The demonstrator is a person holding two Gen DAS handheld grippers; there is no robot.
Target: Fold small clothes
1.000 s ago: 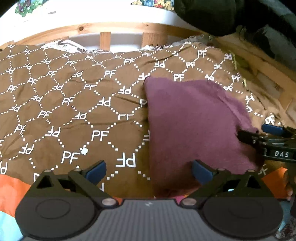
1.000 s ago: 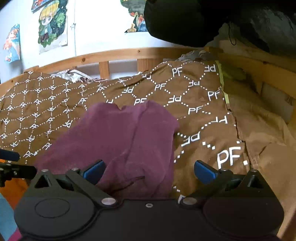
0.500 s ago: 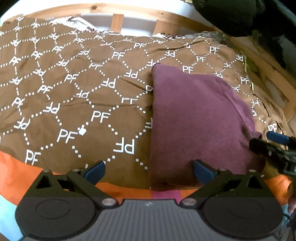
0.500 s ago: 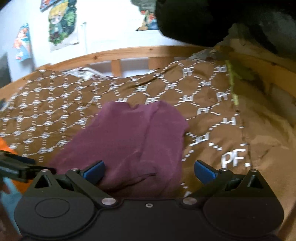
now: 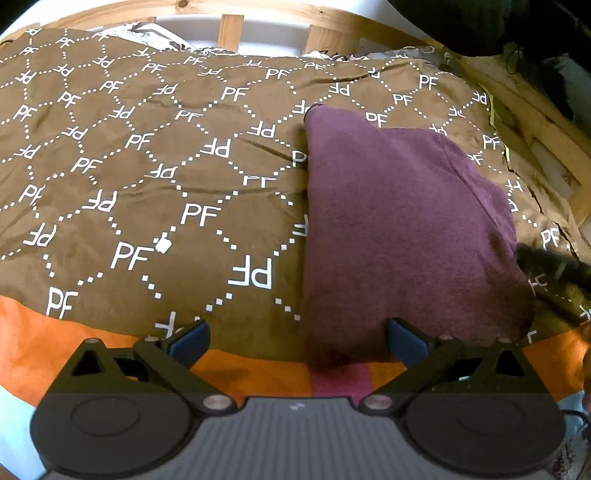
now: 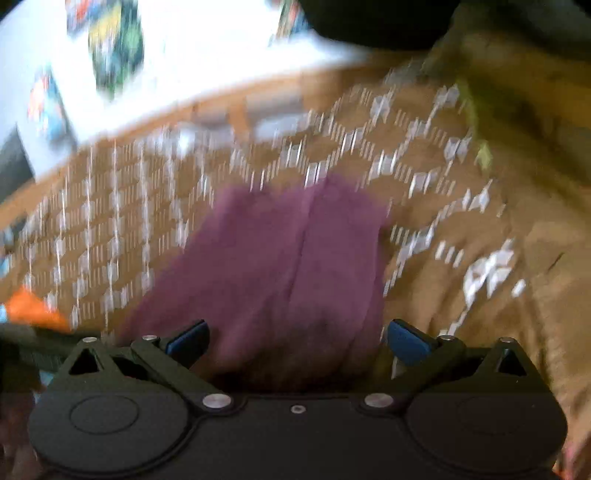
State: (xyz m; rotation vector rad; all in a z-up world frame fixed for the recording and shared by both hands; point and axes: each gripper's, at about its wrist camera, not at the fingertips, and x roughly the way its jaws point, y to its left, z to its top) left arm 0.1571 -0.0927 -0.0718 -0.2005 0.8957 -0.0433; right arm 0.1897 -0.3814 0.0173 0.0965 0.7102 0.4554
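While the left wrist view stays sharp, the right wrist view has turned very blurry since half a second ago, and the right tongs (image 6: 295, 338) now sit lower over the soft purple folded cloth (image 6: 280, 266). Both tongs are wide open and hold nothing. The purple cloth (image 5: 399, 229) lies flat ahead of the left tongs (image 5: 295, 338), toward their right blue finger (image 5: 404, 341). A dark blurry shape (image 5: 550, 264) pokes in at the cloth's right edge. Under the cloth lies a brown blanket with white "PF" letters and dotted diamonds (image 5: 155, 177). An orange strip (image 5: 44, 343) runs just in front of the left tongs. A wooden bed rail (image 5: 266, 22) stands far behind.
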